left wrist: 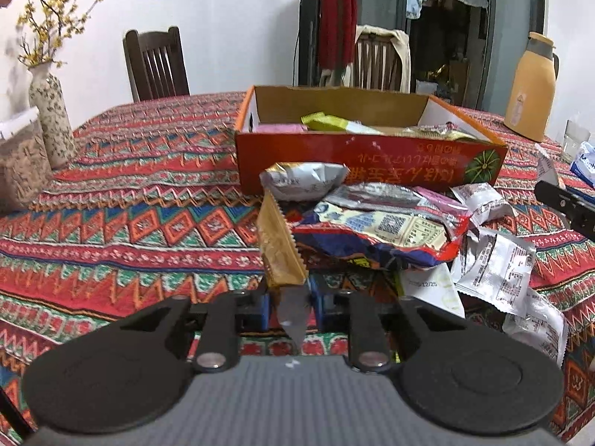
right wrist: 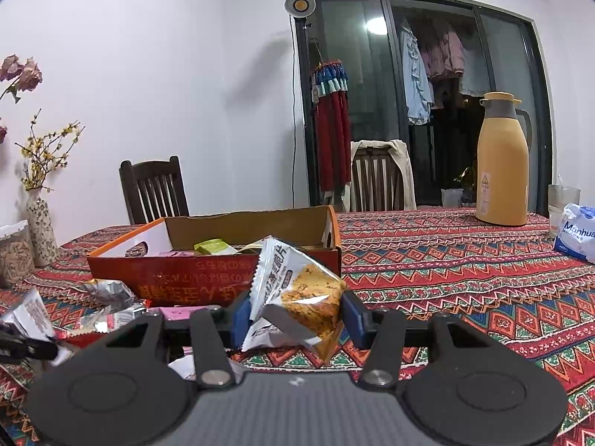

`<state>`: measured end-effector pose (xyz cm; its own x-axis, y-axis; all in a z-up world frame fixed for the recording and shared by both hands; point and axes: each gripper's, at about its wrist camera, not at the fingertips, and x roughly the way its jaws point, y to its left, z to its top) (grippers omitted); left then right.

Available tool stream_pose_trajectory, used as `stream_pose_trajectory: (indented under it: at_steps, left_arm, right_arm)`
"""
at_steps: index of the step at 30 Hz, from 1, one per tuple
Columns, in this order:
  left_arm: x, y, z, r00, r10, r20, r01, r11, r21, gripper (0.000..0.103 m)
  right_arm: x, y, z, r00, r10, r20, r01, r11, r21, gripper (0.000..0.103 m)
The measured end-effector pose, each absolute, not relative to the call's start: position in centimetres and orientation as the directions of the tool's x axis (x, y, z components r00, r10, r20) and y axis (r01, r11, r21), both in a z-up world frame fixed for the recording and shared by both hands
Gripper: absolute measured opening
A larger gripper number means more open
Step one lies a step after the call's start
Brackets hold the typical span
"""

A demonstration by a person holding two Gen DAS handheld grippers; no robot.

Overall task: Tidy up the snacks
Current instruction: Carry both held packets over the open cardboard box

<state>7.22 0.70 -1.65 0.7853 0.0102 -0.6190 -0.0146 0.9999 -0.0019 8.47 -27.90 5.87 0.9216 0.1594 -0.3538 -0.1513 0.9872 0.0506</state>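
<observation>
An open red and orange cardboard box stands on the patterned tablecloth and holds several snack packets; it also shows in the right wrist view. My left gripper is shut on a thin gold snack packet, held upright in front of the box. A pile of loose snack packets lies just right of it. My right gripper is shut on a white and orange cracker packet, held above the table in front of the box's right end.
A yellow thermos jug stands at the back right, with a glass and a tissue pack beside it. A vase of yellow flowers and a jar stand at the left. Two wooden chairs are behind the table.
</observation>
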Motion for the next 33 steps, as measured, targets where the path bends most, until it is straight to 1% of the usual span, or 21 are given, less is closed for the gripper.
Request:
stream_pose_trajectory:
  at_steps: [1,4,8,16,18,24,29,33]
  left_arm:
    - [7.1,0.8,-1.5,0.790,0.011,-0.613,-0.014,1.000,0.000,0.019]
    - [6.9,1.1,-1.3,0.800,0.007,-0.601,-0.011,1.000,-0.003,0.018]
    - [6.7,1.2,-0.3,0.827,0.005,-0.562,-0.003,1.000,0.006,0.018]
    - [8.3,0.4,4.2,0.900,0.009,-0.437,0.008,0.999,0.038,0.018]
    - [9.3,0.0,5.5,0.917,0.006,-0.400,0.013,0.999,0.044,0.018]
    - [13.3,-1.3,7.9,0.941,-0.002,-0.339,0.016,0.999,0.037,0.018]
    - [17.4,-2.2,8.3,0.943,0.006,-0.332,0.002,1.000,0.024,0.018]
    - [21.1,-2.6,7.3,0.935,0.029,-0.354,-0.025,1.000,0.017,0.018]
  right_arm:
    - [8.5,-27.8,5.9,0.921,0.157,-0.356,-0.151,0.987,0.047,0.050]
    - [8.5,-27.6,5.9,0.921,0.149,-0.360,-0.147,0.989,0.033,0.050]
    - [8.4,-27.0,5.9,0.919,0.141,-0.367,-0.152,0.988,0.001,0.050]
    - [8.9,-25.6,8.3,0.928,0.169,-0.332,-0.187,0.982,-0.022,0.050]
    - [9.7,-25.0,9.2,0.932,0.177,-0.317,-0.196,0.980,-0.031,0.050]
    - [14.0,-22.9,11.6,0.932,0.193,-0.307,-0.219,0.974,-0.052,0.050]
    - [18.2,-21.0,12.5,0.927,0.194,-0.322,-0.230,0.970,-0.079,0.050]
    - [21.3,-20.2,11.8,0.915,0.191,-0.355,-0.231,0.970,-0.074,0.050]
